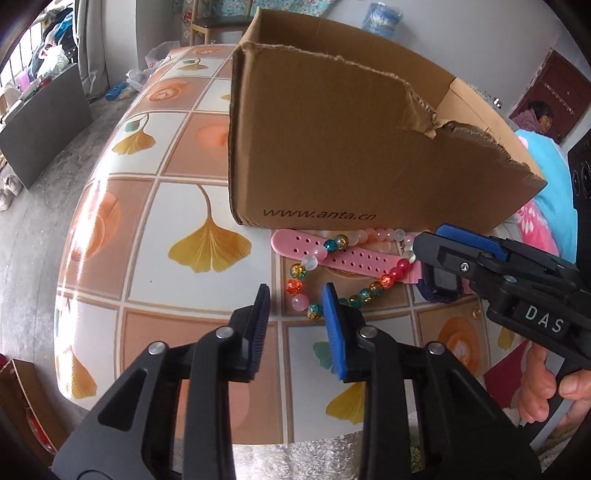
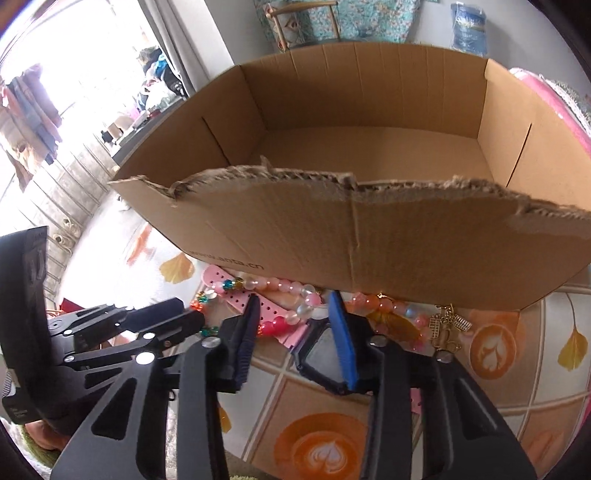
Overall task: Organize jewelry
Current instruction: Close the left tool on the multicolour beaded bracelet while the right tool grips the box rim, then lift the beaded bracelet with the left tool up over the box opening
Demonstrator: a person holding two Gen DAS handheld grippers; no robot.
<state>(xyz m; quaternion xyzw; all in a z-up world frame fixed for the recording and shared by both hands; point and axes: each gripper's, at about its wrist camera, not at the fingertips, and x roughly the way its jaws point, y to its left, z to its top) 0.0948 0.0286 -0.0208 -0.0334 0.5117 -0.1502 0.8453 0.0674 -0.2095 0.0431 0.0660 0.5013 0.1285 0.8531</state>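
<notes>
A torn cardboard box [image 1: 332, 147] [image 2: 332, 236] stands open on the patterned table. In front of it lie a pink watch strap [image 1: 295, 242] with its dark watch case [image 1: 441, 282] [image 2: 321, 350], a multicoloured bead bracelet [image 1: 295, 286], a pale pink bead bracelet [image 1: 376, 234] and a gold charm [image 2: 448, 325]. My left gripper [image 1: 295, 295] hovers just left of the coloured beads, its jaws partly apart with only tabletop between them. My right gripper [image 2: 294, 304] [image 1: 424, 243] hangs over the watch. The strap and case lie between its fingers, and a gap shows beside the left one.
The tablecloth [image 1: 207, 206] has leaf and orange tile prints, and its near edge runs close below the grippers. A hand [image 1: 543, 380] holds the right gripper's handle. A person [image 1: 539, 118] sits in the doorway at the far right. A chair [image 1: 218, 22] stands behind the table.
</notes>
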